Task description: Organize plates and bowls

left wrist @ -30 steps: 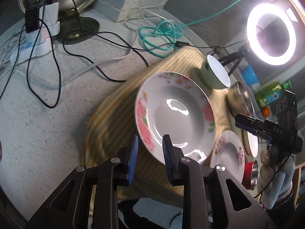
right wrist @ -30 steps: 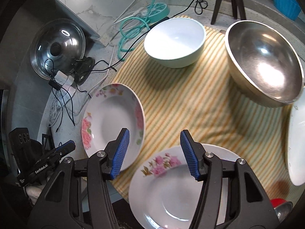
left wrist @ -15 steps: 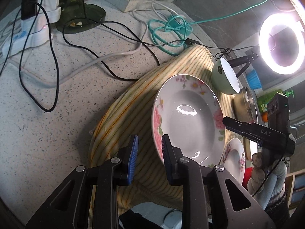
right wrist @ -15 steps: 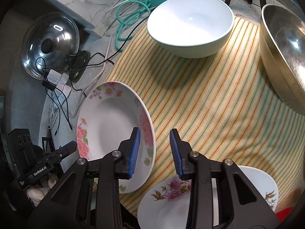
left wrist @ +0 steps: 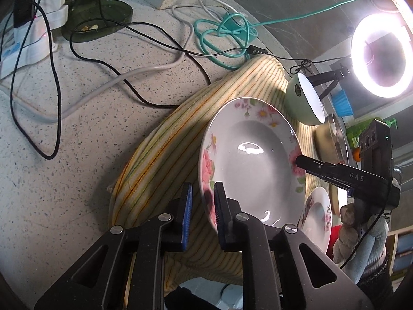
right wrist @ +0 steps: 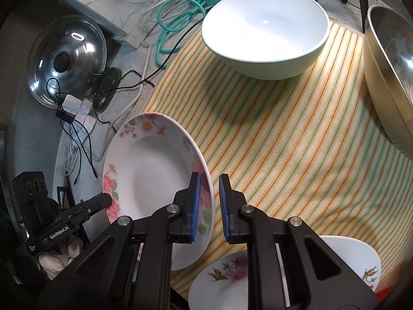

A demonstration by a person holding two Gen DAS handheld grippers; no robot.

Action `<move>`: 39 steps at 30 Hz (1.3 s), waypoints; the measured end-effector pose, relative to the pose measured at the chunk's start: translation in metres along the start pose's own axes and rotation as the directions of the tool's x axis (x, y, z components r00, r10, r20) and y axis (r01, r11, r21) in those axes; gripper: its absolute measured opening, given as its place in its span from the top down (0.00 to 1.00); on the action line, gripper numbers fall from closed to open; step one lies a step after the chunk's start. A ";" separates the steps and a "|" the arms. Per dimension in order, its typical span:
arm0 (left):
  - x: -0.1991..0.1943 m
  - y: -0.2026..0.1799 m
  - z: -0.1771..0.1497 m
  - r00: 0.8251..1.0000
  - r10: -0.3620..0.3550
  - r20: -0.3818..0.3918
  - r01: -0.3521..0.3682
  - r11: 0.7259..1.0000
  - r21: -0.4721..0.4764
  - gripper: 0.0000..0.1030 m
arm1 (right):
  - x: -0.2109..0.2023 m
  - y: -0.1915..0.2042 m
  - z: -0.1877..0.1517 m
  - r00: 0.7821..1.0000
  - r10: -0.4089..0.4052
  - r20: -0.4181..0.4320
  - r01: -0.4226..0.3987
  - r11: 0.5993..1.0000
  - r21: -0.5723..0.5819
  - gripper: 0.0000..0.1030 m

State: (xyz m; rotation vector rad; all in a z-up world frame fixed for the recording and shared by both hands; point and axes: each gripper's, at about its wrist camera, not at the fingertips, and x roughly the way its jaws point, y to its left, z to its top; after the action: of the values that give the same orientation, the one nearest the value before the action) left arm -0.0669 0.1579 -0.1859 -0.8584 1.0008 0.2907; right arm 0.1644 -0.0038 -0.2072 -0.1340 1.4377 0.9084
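A deep white plate with pink flowers (left wrist: 253, 165) (right wrist: 155, 170) lies on a yellow striped cloth (left wrist: 167, 142) (right wrist: 284, 142). My left gripper (left wrist: 202, 199) straddles its near-left rim. Its jaws are closing, with the rim between the blue pads. My right gripper (right wrist: 209, 201) straddles the opposite rim, jaws also closing on it. Each gripper shows in the other's view at the plate's far edge. A smaller flowered plate (right wrist: 232, 279) (left wrist: 317, 214) lies beside it. A pale green bowl (right wrist: 263, 33) (left wrist: 302, 100) and a steel bowl (right wrist: 387, 77) (left wrist: 333, 139) stand further back.
Black and teal cables (left wrist: 224, 33) and a white power strip (left wrist: 28, 44) lie across the speckled counter left of the cloth. A steel pot lid (right wrist: 67, 59) leans at the back left. A lit ring light (left wrist: 382, 56) stands behind the bowls.
Both grippers came down to the deep flowered plate and narrowed their jaws around its rim. The right one shifted left from over the smaller plate, closing from wide open.
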 end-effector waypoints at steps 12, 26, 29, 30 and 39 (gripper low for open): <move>0.003 -0.003 0.004 1.000 0.020 0.016 -0.021 0.999 0.044 0.92 | 0.003 0.008 0.001 1.000 -0.031 -0.004 0.031 0.999 -0.041 0.88; -0.005 -0.015 0.012 0.998 0.039 0.053 -0.044 0.995 0.088 0.92 | -0.009 0.002 -0.011 1.000 -0.003 0.025 0.003 1.000 0.003 0.88; -0.010 -0.022 0.013 0.997 0.032 0.063 -0.039 0.994 0.104 0.92 | -0.019 0.003 -0.013 0.999 0.000 0.046 0.000 1.000 0.006 0.88; -0.011 -0.024 0.014 0.998 0.027 0.065 -0.034 0.993 0.110 0.92 | -0.024 0.002 -0.014 0.998 0.002 0.055 -0.003 1.000 0.012 0.88; -0.011 -0.050 0.013 0.999 -0.029 0.044 0.020 0.984 0.175 0.92 | -0.060 -0.015 -0.039 0.993 -0.002 0.118 -0.007 0.997 0.079 0.88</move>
State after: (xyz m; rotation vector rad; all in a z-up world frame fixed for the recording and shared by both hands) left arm -0.0361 0.1366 -0.1489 -0.7009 0.9566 0.1978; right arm 0.1504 -0.0639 -0.1678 -0.0184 1.3618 0.8456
